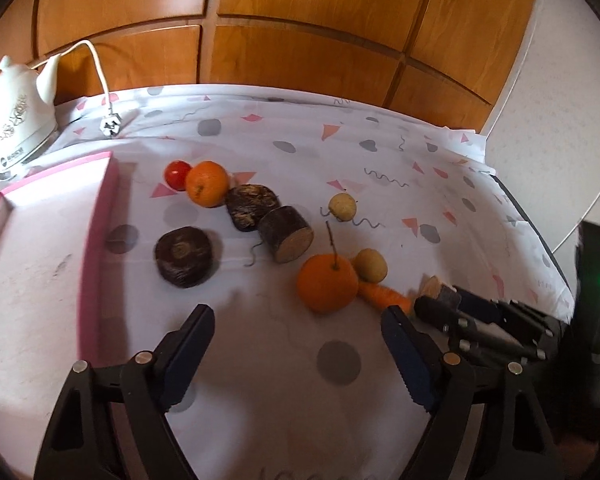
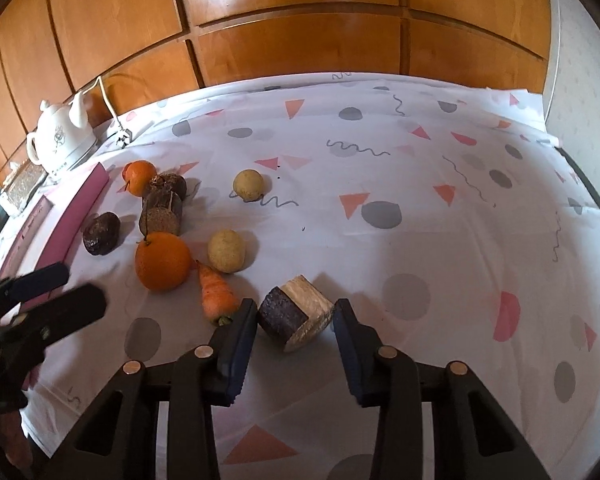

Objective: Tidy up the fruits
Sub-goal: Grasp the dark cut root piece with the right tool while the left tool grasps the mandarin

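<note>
Now right hand-held gripper (image 2: 296, 314), angled downward, clenched on cut dark chunk (image 2: 296, 318); left hand-held gripper (image 1: 298, 318) released.

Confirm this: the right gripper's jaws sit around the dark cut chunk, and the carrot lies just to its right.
Not quite. In the right wrist view the carrot lies just left of the dark cut chunk, not right. The right gripper does have its jaws around that chunk.

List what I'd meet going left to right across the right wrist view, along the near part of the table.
Left gripper → big orange → carrot → dark cut chunk between the right gripper fingers, which appear to be touching it.
</note>
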Motion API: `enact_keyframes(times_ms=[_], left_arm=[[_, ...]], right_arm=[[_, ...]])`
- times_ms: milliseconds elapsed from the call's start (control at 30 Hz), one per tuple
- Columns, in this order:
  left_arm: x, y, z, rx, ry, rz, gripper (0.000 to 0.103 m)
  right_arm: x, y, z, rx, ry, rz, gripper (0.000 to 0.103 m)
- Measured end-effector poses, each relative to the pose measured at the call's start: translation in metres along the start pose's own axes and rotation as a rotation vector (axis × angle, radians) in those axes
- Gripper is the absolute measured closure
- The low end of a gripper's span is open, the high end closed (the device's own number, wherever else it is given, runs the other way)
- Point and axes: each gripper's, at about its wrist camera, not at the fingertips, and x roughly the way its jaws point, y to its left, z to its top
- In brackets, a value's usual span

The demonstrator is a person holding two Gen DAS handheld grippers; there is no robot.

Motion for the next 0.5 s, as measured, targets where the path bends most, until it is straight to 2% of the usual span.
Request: enact_keyframes(times_ms=[133,333,500], left_arm=[[0.015,-0.007,0.006,-0.014,0.021,0.014,0.025],[0.031,-0.005,0.011,-0.054,0.03,0.045,0.026],[0.043,-0.009,0.016,-0.046,0.033,0.065,0.028]], right_arm=[[0.001,0.0,-0.001,-0.011,-0.01,0.002,0.063],[0.002,0.0,-0.002,-0.016,-0.031,-0.008,0.063],[0.004,0.001,-0.002,-0.022,-0.039,-0.025,0.063]])
